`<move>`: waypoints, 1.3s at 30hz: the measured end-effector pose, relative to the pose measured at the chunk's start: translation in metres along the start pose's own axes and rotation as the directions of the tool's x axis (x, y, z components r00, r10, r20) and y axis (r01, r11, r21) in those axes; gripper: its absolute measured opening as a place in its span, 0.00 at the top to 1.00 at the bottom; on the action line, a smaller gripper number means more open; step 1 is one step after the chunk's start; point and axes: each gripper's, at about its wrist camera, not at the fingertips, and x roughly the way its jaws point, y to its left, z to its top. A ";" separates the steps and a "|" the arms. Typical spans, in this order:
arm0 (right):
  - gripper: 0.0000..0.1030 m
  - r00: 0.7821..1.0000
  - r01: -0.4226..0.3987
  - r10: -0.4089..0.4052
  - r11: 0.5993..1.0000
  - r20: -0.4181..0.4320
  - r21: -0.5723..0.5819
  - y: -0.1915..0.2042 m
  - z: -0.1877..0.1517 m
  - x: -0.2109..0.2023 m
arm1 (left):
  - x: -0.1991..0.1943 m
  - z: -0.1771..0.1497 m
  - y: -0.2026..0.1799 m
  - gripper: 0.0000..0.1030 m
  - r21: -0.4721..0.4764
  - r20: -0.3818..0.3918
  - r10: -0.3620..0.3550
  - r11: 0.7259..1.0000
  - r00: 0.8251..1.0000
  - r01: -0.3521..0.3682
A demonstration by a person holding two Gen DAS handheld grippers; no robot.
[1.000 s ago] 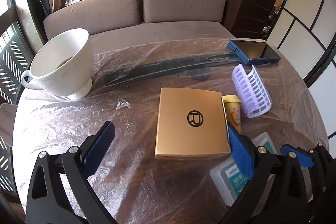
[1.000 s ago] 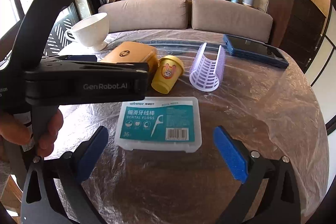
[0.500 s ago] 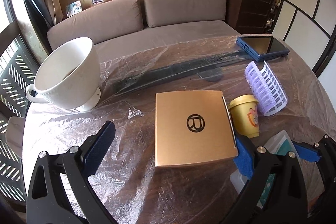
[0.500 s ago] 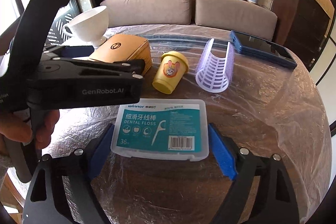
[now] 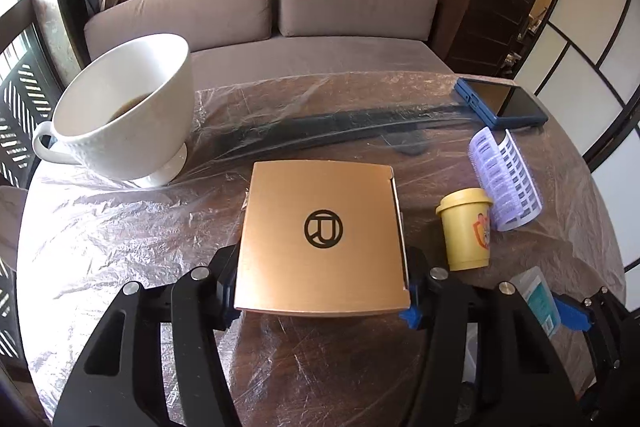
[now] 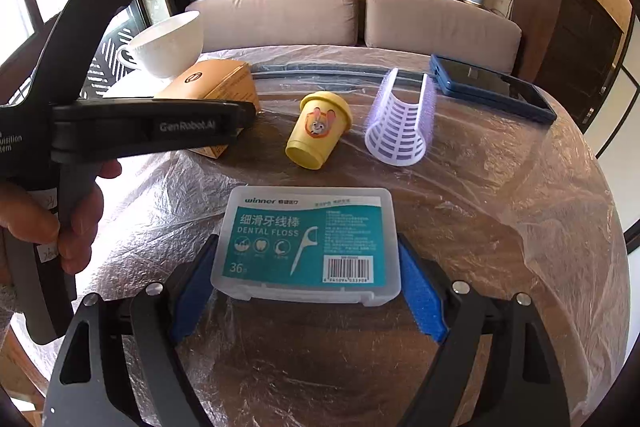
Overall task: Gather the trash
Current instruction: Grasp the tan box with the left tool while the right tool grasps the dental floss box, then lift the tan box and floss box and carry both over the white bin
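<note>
A flat gold box (image 5: 320,231) with a round black logo lies on the film-covered round table (image 5: 120,247). My left gripper (image 5: 320,291) is closing its jaws, and the blue pads press the near corners of the box on both sides. A clear dental floss box (image 6: 306,243) with a teal label sits in my right gripper (image 6: 308,291), its blue pads tight against the two short sides. The right wrist view also shows the gold box (image 6: 216,83) behind the left gripper's black body, which a hand (image 6: 48,219) holds.
A small yellow lidded cup (image 6: 318,131) and a purple hair roller (image 6: 400,123) stand past the floss box. A big white cup (image 5: 120,115) with dark liquid is far left, and a blue-cased phone (image 5: 500,103) far right. A brown sofa lies beyond the table.
The left jaws have come in from wide open onto the gold box, which has shifted nearer. The right jaws have gone from wide open to touching the floss box.
</note>
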 end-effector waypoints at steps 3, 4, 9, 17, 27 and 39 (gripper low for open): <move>0.21 1.000 -0.004 0.004 1.000 0.002 0.017 -0.003 -0.001 -0.003 | -0.004 0.000 0.001 0.42 0.003 0.012 0.014 1.000 1.000 -0.014; 0.21 1.000 -0.004 0.004 1.000 0.003 0.020 -0.003 -0.001 -0.004 | -0.005 0.000 0.001 0.42 0.002 0.013 0.012 1.000 1.000 -0.012; 0.21 1.000 -0.001 0.001 0.999 0.004 0.035 -0.007 -0.003 -0.009 | -0.009 0.001 0.000 0.42 0.002 0.020 0.018 1.000 1.000 -0.018; 0.21 1.000 -0.012 0.012 0.998 0.005 0.069 -0.012 -0.006 -0.015 | -0.013 -0.001 0.001 0.42 -0.014 0.021 0.023 1.000 1.000 -0.023; 0.21 1.000 -0.019 0.017 0.995 0.026 0.101 -0.019 -0.007 -0.029 | -0.026 -0.010 -0.002 0.42 -0.033 0.024 0.020 0.999 1.000 -0.019; 0.21 1.000 -0.006 0.002 0.992 0.030 0.127 -0.023 -0.015 -0.041 | -0.051 -0.036 -0.007 0.42 -0.039 0.035 0.022 0.999 0.999 -0.021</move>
